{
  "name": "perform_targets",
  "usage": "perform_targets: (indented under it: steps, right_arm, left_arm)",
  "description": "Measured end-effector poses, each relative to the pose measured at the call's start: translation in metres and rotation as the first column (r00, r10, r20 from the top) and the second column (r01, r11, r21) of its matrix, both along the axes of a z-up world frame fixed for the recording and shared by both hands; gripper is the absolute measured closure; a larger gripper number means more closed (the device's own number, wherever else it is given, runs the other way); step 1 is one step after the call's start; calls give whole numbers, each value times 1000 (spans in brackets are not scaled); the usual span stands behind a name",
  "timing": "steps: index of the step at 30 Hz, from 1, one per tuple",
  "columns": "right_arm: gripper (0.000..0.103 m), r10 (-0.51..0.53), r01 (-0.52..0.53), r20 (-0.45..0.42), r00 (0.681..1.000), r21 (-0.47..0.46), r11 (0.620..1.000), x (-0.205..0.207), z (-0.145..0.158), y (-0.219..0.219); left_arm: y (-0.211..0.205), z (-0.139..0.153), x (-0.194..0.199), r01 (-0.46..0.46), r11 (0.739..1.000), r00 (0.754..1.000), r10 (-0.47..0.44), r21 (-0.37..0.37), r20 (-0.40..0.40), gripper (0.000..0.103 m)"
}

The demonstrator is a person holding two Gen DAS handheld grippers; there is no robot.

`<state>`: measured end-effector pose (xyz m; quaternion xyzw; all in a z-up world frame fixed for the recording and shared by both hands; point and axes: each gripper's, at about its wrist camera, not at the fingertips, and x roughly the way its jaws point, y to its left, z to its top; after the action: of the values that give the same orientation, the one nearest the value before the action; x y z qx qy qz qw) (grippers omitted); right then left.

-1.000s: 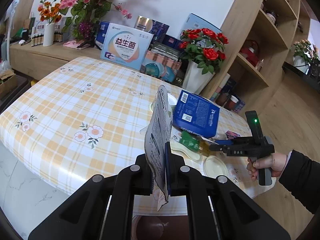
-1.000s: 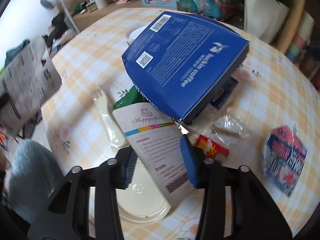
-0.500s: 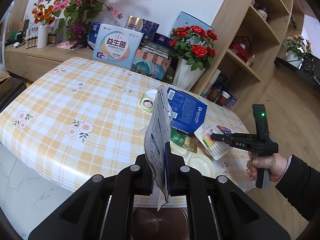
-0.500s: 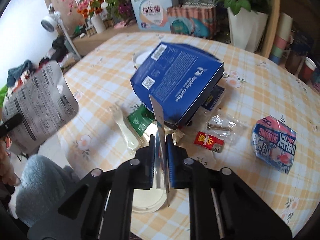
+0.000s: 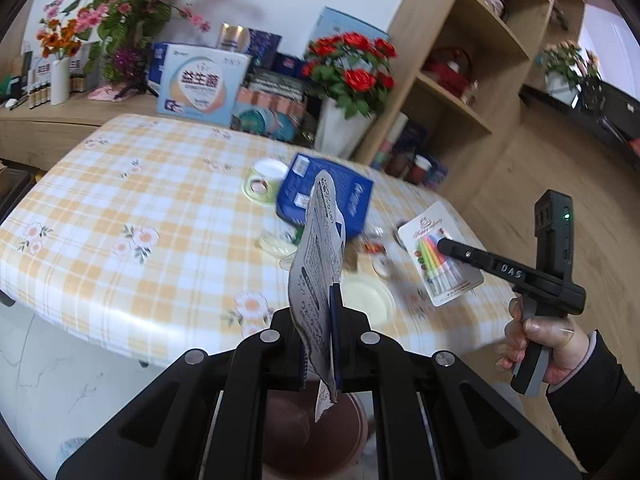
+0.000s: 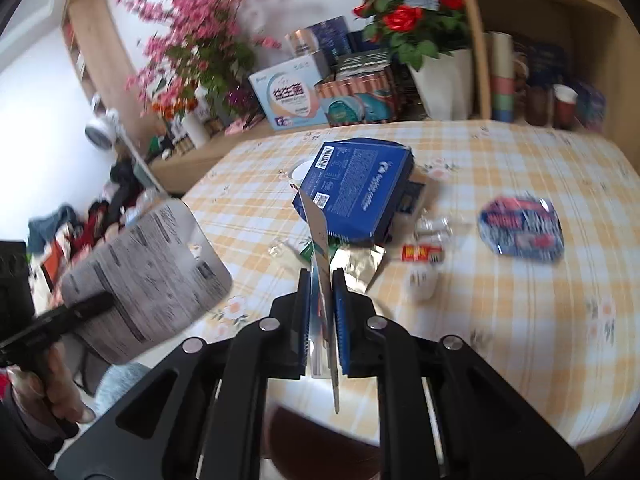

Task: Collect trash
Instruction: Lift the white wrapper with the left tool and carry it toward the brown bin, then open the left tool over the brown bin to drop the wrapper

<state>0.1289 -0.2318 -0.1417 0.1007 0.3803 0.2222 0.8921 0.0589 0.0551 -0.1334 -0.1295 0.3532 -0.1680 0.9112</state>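
Observation:
My left gripper (image 5: 326, 312) is shut on a grey printed pouch (image 5: 320, 256), held upright off the table's near edge, above a brown bin (image 5: 316, 432). The pouch also shows in the right wrist view (image 6: 148, 276). My right gripper (image 6: 322, 300) is shut on a white candle pack card (image 6: 320, 240), seen edge-on; in the left wrist view the card (image 5: 438, 256) hangs over the table's right corner. On the checked table (image 5: 120, 200) lie a blue coffee box (image 6: 360, 188), a red wrapper (image 6: 420, 254), a pink-blue packet (image 6: 520, 228) and a white lid (image 5: 368, 296).
A white cup (image 5: 264, 180) stands by the blue box. A rose vase (image 5: 344, 120), boxes (image 5: 200, 80) and wooden shelves (image 5: 460, 80) stand behind the table. The brown bin's rim also shows in the right wrist view (image 6: 304, 432), below the table edge.
My right gripper closed on the candle pack card, lifted it off the table and pulled back toward the near edge. My left gripper, still holding the pouch, has also drawn back over the bin.

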Motion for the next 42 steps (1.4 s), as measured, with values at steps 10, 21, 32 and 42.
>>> perform_targets:
  steps: [10, 21, 32, 42]
  right_arm:
    - [88, -85, 82, 43, 995, 55, 995, -68, 16, -24]
    - [88, -84, 79, 84, 993, 57, 995, -107, 28, -32]
    - [88, -88, 87, 28, 996, 63, 994, -92, 3, -37]
    - [88, -85, 85, -7, 996, 52, 995, -82, -13, -35]
  left_arm:
    - [-24, -19, -38, 93, 995, 984, -88, 25, -155, 94]
    - [-46, -43, -57, 164, 985, 949, -143, 55, -280, 94]
    - [-71, -93, -33, 245, 968, 882, -201, 50, -426, 93]
    - [-94, -122, -20, 295, 954, 840, -233, 52, -490, 93]
